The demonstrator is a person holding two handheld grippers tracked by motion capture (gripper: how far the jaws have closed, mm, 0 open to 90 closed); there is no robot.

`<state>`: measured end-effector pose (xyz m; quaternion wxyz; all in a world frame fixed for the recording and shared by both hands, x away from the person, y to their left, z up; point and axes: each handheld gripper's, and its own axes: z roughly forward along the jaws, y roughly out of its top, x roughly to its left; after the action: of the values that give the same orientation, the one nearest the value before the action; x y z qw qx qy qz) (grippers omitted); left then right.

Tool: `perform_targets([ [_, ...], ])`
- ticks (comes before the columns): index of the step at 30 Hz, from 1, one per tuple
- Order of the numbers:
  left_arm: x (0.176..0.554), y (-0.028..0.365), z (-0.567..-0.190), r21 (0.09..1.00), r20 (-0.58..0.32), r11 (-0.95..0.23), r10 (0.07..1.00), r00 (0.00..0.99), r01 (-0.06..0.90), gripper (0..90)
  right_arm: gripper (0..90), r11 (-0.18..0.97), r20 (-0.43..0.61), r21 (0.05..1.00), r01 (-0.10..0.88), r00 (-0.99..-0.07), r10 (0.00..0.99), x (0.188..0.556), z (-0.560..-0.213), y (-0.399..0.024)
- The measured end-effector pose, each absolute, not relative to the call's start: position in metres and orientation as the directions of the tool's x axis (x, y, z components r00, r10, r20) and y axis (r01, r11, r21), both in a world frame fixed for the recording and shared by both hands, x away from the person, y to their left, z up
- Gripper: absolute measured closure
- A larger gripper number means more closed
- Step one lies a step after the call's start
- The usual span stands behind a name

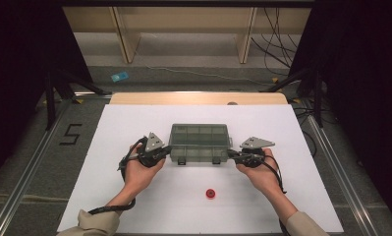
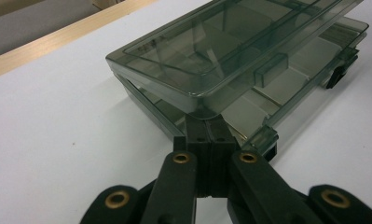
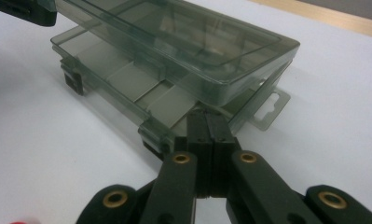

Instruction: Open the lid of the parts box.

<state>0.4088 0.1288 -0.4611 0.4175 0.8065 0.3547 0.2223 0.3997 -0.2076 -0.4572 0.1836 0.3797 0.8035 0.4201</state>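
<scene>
The smoky compartment box (image 1: 200, 143) is sitting mid-counter, long axis running hand to hand. The left gripper (image 2: 207, 123) and right gripper (image 3: 207, 119), jaws closed, are wedging under the lid (image 2: 230, 44) at opposite short ends, equally near.

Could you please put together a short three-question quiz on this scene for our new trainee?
1. True or false: the lid of the smoky clear compartment box is raised off its base at the front.
2. Which small thing lies on the white table nearer the person than the box? A) a blue card B) a red round thing C) a screwdriver
3. Where do the closed fingers of the left gripper and of the right gripper sit?

Key
1. True.
2. B, the red round thing.
3. Each pair is tucked under a front corner of the lid, one at each end of the box.
</scene>
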Motion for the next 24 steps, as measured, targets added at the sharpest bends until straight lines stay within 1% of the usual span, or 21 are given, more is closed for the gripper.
perform_targets([
  [2, 0.410, 0.128, -0.461, 0.834, 0.060, -0.396, 0.758, 0.650, 0.385, 89.9, 90.0, 0.346, 0.018, 0.833, 0.431, -0.647, 0.763, 0.401, -0.458, -0.207],
  [4, 0.410, 0.127, -0.460, 0.834, 0.054, -0.390, 0.762, 0.645, 0.390, 89.9, 90.0, 0.347, 0.016, 0.834, 0.430, -0.646, 0.763, 0.401, -0.456, -0.208],
  [6, 0.412, 0.126, -0.459, 0.838, 0.070, -0.398, 0.757, 0.649, 0.374, 89.9, 90.0, 0.340, 0.009, 0.842, 0.418, -0.642, 0.767, 0.402, -0.456, -0.208],
  [7, 0.412, 0.126, -0.458, 0.839, 0.066, -0.394, 0.758, 0.649, 0.375, 89.9, 90.0, 0.329, 0.021, 0.842, 0.427, -0.636, 0.771, 0.402, -0.455, -0.207],
  [14, 0.416, 0.123, -0.455, 0.857, 0.056, -0.365, 0.769, 0.637, 0.365, 90.0, 90.0, 0.320, 0.008, 0.858, 0.402, -0.633, 0.774, 0.404, -0.451, -0.208],
  [16, 0.417, 0.124, -0.453, 0.854, 0.066, -0.376, 0.765, 0.641, 0.360, 90.0, 90.0, 0.319, 0.001, 0.862, 0.394, -0.631, 0.776, 0.405, -0.451, -0.208],
  [17, 0.417, 0.123, -0.453, 0.863, 0.055, -0.356, 0.771, 0.634, 0.358, 90.0, 90.0, 0.322, -0.003, 0.860, 0.397, -0.626, 0.780, 0.405, -0.450, -0.208],
  [23, 0.419, 0.122, -0.450, 0.864, 0.070, -0.365, 0.769, 0.635, 0.347, 90.0, 90.0, 0.306, 0.003, 0.870, 0.386, -0.625, 0.780, 0.405, -0.449, -0.206],
  [24, 0.419, 0.121, -0.450, 0.873, 0.059, -0.347, 0.772, 0.632, 0.343, 90.0, 90.0, 0.316, -0.009, 0.868, 0.383, -0.623, 0.782, 0.405, -0.448, -0.206],
])
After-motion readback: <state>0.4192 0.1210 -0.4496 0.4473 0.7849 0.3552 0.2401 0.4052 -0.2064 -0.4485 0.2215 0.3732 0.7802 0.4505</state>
